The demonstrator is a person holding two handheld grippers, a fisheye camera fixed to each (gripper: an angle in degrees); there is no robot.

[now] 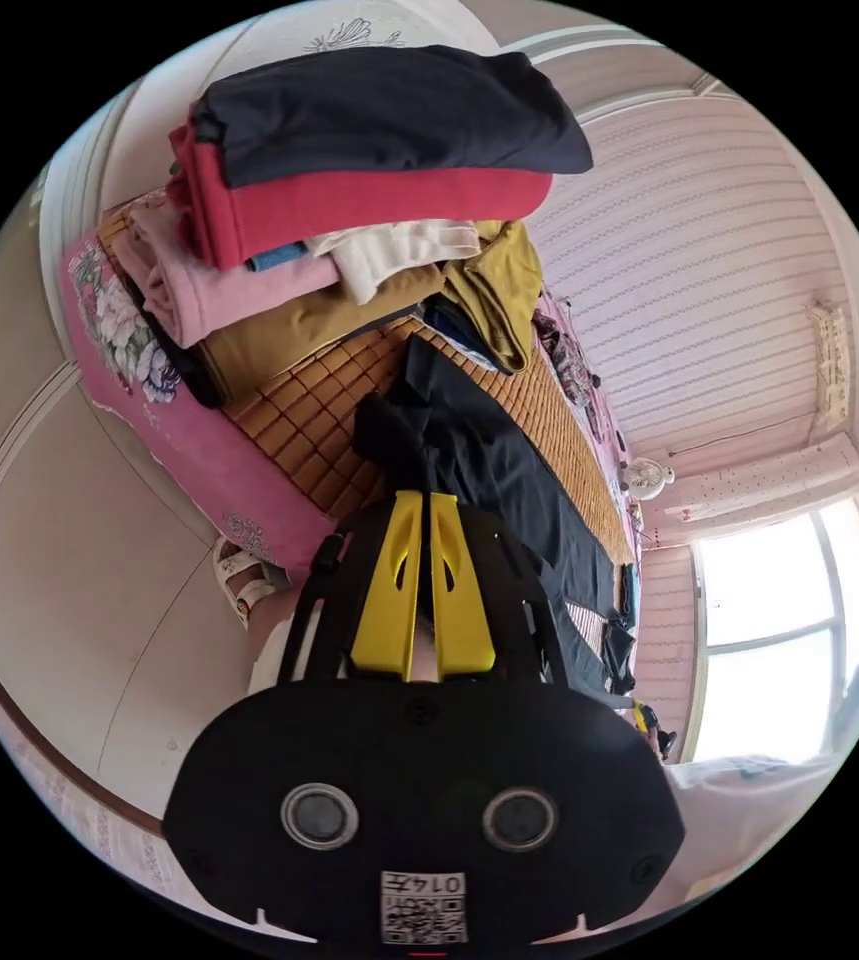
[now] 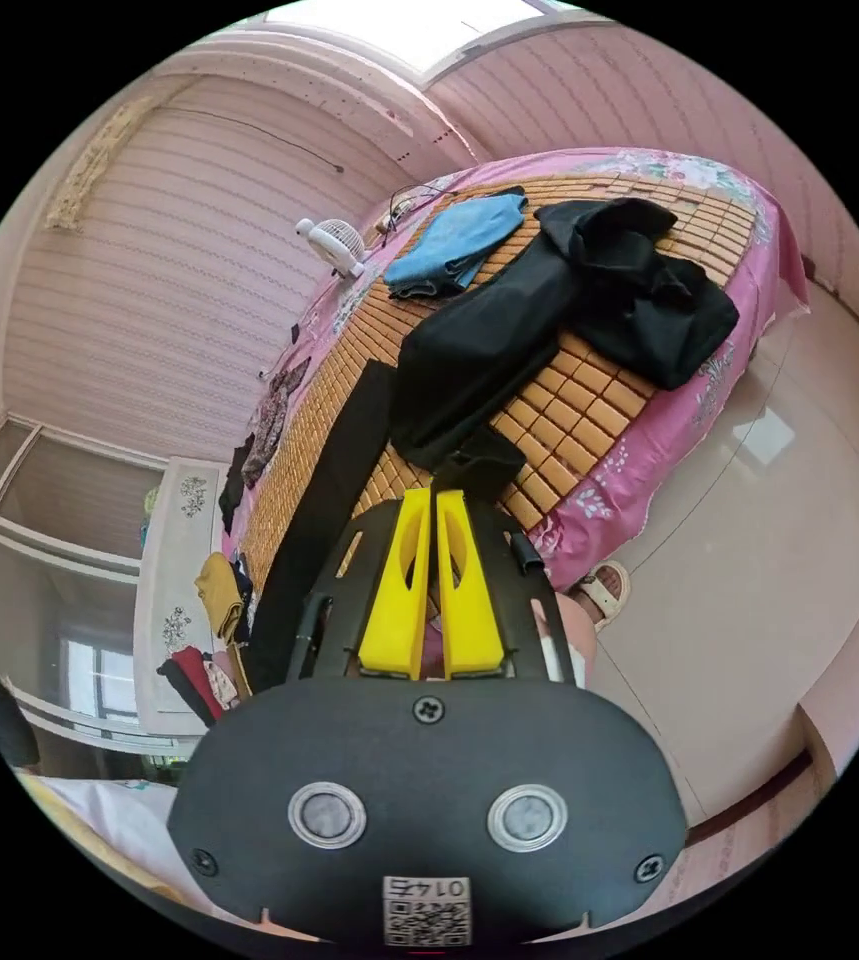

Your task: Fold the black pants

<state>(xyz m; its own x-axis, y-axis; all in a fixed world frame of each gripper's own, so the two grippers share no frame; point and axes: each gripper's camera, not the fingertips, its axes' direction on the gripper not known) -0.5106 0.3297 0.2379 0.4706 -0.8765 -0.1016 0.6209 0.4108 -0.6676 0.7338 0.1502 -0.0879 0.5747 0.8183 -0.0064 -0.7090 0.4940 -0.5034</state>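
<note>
Left gripper view
- Left gripper (image 1: 426, 497): yellow jaws drawn together on a bunched edge of the black pants (image 1: 494, 470), at the near side of the bed.
- Pants: stretched from the jaws along the bamboo mat (image 1: 299, 410) towards the window end.
- Behind: a stack of folded clothes (image 1: 349, 190), dark on red on pink, stands at the far end of the mat, apart from the pants.

Right gripper view
- Right gripper (image 2: 435, 493): jaws closed on another fold of the pants (image 2: 489, 340), near the pink bed edge (image 2: 599, 500).
- Pants: one long part runs up the mat to a crumpled heap by the far corner; a straight dark strip lies beside it.
- Blue cloth (image 2: 459, 240): lies beyond, near a small fan (image 2: 334, 240).

Step in hand: both ends look gripped, so I judge this the lift-and-spread stage; no neat fold yet.
Next move calls for: pulling the two grips apart to flatten the legs, keeping clear of the stack.
</note>
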